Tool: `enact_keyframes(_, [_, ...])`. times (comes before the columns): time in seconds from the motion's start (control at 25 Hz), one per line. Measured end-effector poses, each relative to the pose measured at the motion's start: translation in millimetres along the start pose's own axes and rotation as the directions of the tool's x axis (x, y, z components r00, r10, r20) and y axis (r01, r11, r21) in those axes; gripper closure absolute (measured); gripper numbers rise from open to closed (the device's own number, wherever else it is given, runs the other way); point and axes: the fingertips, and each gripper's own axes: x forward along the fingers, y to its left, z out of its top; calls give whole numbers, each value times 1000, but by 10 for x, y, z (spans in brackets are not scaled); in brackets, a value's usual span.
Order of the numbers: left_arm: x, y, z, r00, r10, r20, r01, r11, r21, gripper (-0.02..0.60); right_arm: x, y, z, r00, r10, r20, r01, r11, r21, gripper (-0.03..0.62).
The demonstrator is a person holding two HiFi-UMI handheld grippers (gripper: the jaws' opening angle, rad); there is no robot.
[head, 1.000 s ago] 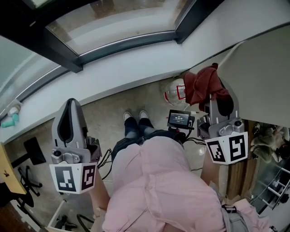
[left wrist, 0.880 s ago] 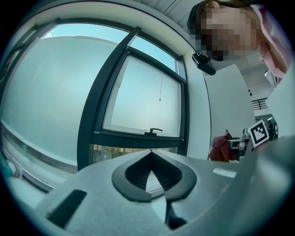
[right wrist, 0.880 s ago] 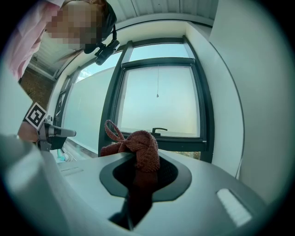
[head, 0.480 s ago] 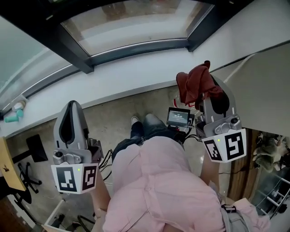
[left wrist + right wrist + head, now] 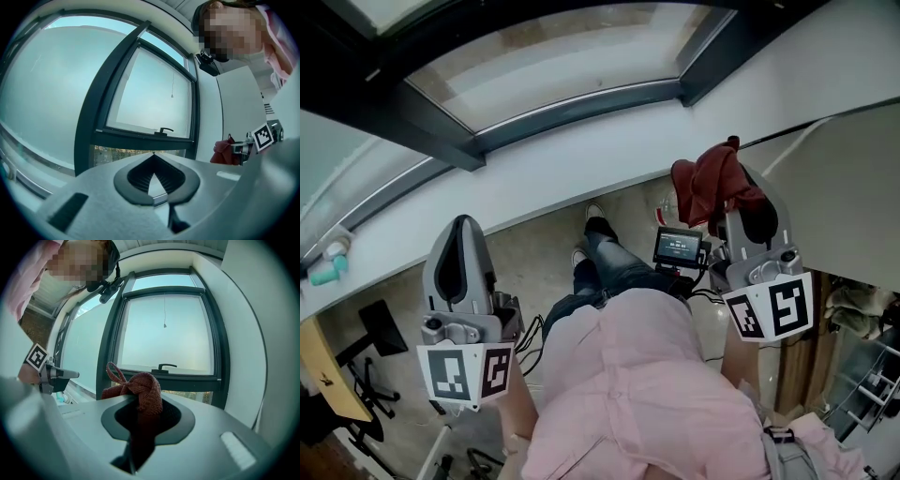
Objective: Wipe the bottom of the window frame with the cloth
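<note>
Cloth (image 5: 711,180), dark red, bunched in our right claw (image 5: 733,199), jaws clenched on it. Loose loop of fabric sticks up past tips. We hold it up in air near white sill (image 5: 581,164), not touching dark window frame (image 5: 572,103). Our left claw (image 5: 460,232) is pinched together with nothing between jaws. We hold it at left, also short of sill. Window handle (image 5: 162,366) sits on frame's lower bar. Small teal item (image 5: 323,270) lies on sill at far left.

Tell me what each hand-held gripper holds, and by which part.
Right hand-held gripper: shut on the red cloth, pinched at a bunched fold, the rest bulging past the tips. Left hand-held gripper: shut, empty.
</note>
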Motion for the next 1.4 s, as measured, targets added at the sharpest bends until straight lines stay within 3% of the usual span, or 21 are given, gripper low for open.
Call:
enact_keyframes(0.24, [418,-44,243,999,-8,34,7,998,55,584,368,-267,162,999,6,37,-7,1000,8,536])
enact_keyframes(0.76, [1106,-10,285,993,94,65,-97,994,42,584,1360,-698,320,986,140,94,-140,990,-3,536])
enact_keyframes(1.08, [1211,-64,331,993,96,75,-100,994,45,584,1428,-791,319,984,150,97,-151,988,3,536])
enact_keyframes(1.4, [1268,-273,325,996,32,88,-36,998,50,584,1251,-862,275,988,114,101,-117,993,17,536])
